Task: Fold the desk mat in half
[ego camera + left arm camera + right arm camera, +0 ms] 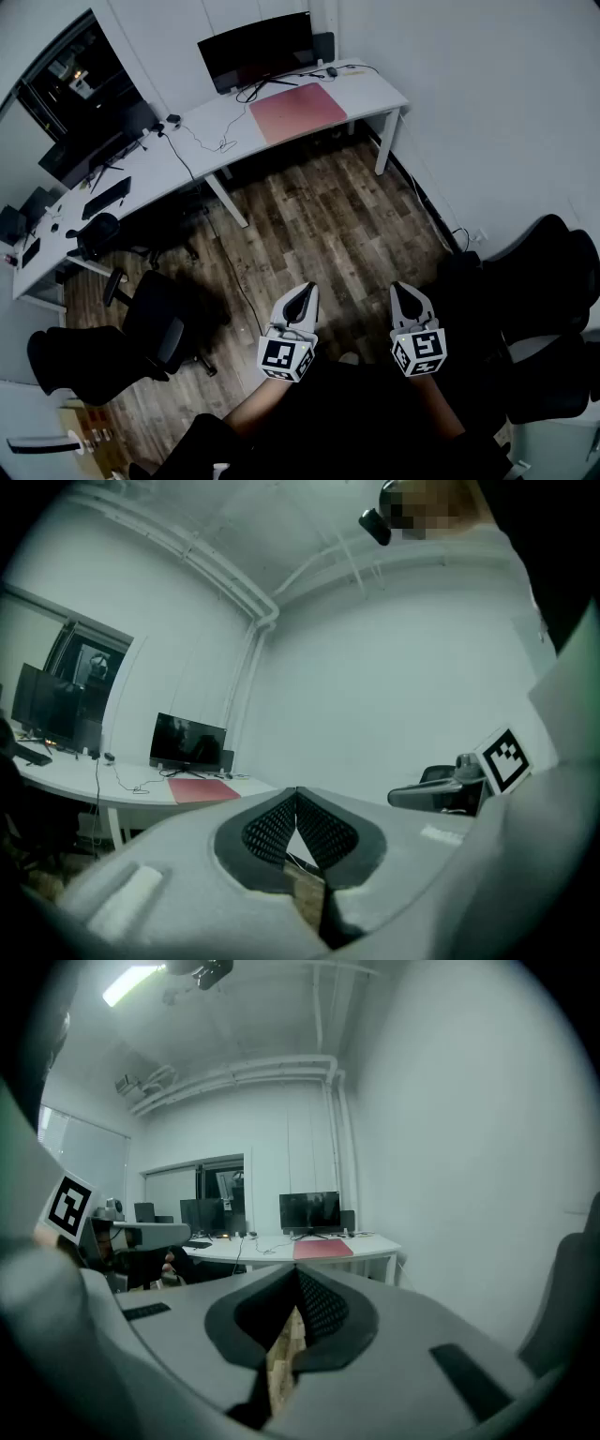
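Note:
The pink-red desk mat [297, 112] lies flat on the white desk [375, 94] at the far side of the room, in front of a dark monitor [255, 49]. It also shows small and distant in the left gripper view as the mat [202, 790] and in the right gripper view as the mat [322, 1249]. My left gripper [305, 292] and right gripper [409, 292] hang side by side close to my body, over the wooden floor and far from the desk. Both point toward the desk. The left gripper [296, 795] and the right gripper [296, 1275] have their jaws closed tip to tip, with nothing between them.
A wooden floor [328, 225] separates me from the desk. Black office chairs stand at the left [155, 319] and right [553, 272]. A second desk [56, 239] at the left carries a keyboard [105, 197] and monitors. Cables [202, 141] trail across the desk beside the mat.

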Demonstrator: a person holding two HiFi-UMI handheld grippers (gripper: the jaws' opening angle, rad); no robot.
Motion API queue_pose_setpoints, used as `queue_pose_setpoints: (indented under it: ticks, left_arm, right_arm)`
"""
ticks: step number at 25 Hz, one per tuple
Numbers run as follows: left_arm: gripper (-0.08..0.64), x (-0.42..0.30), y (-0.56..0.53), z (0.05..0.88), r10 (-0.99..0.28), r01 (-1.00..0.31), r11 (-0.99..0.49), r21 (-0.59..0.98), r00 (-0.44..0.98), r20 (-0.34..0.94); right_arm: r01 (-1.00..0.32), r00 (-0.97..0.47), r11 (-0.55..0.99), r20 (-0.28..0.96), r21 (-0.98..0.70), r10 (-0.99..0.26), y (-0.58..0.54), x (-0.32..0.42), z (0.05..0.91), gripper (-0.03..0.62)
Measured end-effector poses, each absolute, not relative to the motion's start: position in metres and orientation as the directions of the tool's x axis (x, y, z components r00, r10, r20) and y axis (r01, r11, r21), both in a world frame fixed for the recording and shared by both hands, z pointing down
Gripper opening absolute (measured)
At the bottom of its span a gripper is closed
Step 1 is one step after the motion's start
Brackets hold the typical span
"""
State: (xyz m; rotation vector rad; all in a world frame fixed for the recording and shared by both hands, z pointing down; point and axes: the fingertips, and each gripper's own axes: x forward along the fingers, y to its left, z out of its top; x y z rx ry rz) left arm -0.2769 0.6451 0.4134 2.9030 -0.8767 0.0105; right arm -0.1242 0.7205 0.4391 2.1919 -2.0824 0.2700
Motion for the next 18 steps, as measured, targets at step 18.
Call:
queue_pose_setpoints:
  ticks: [18]
  left_arm:
    - [0.021, -0.289, 0.634, 0.431, -0.626, -0.632, -0.765, 0.124, 0.775, 0.089]
  right_arm:
    - [-0.993, 0.016, -0.042, 0.232, -0.108, -0.973, 0.735, -0.116, 0.468, -0.002]
